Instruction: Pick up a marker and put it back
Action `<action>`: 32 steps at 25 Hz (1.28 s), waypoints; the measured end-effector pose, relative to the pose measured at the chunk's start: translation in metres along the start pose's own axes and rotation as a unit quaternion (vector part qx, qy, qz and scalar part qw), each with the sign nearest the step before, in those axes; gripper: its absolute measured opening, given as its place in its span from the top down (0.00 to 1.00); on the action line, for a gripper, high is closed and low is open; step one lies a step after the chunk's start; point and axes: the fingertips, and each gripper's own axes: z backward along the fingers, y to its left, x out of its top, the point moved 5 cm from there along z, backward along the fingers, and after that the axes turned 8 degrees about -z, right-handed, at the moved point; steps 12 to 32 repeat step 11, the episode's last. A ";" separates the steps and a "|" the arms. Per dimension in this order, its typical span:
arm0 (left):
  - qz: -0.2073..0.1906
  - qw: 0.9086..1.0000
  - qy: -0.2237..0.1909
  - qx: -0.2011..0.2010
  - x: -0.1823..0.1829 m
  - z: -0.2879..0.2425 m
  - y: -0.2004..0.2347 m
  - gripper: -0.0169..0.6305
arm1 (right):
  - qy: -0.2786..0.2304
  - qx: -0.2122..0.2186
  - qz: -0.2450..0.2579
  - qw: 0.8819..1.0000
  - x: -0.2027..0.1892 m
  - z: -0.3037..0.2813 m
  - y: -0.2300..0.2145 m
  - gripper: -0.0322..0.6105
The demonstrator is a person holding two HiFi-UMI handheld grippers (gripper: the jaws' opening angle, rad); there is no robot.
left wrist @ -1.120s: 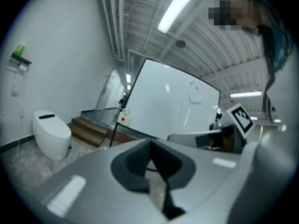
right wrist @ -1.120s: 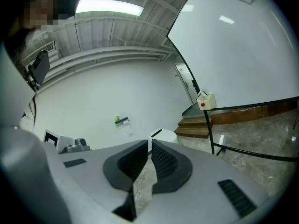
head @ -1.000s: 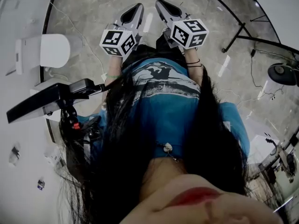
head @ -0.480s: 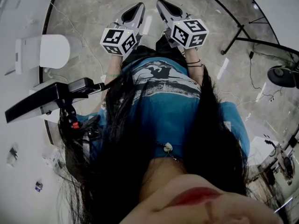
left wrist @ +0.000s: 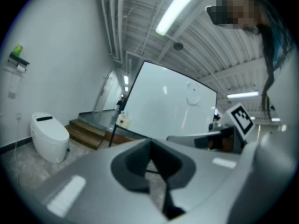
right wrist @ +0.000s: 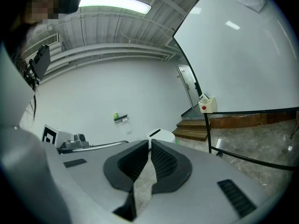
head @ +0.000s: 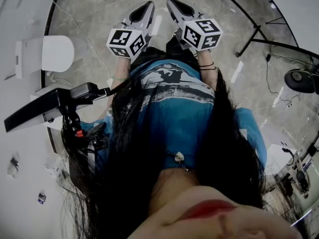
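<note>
No marker shows in any view. In the head view my left gripper (head: 143, 8) and right gripper (head: 173, 4) are held side by side in front of the person's blue shirt (head: 179, 103), pointing away over the stone floor. Both are shut with nothing between the jaws. In the left gripper view the left gripper (left wrist: 149, 146) points toward a large whiteboard (left wrist: 166, 106). The right gripper (right wrist: 150, 143) has its ribbed pads (right wrist: 161, 160) closed together, with the whiteboard (right wrist: 243, 64) at its right.
A white toilet (head: 55, 54) stands at the left, also seen as the toilet (left wrist: 49, 136) by the wall. Wooden steps (left wrist: 88, 132) lie behind the board. Black stand legs (head: 259, 34) cross the floor at the right. A black camera arm (head: 50, 106) juts out left of the person.
</note>
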 end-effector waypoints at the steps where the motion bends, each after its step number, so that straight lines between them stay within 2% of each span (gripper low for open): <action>1: 0.000 1.000 0.001 0.000 -0.001 -0.001 0.000 0.97 | 0.000 -0.001 -0.001 1.000 -0.001 0.000 -0.001 0.91; 32: 0.002 1.000 0.004 -0.002 0.002 -0.010 0.001 0.97 | -0.002 -0.010 -0.004 1.000 0.008 0.001 -0.012 0.91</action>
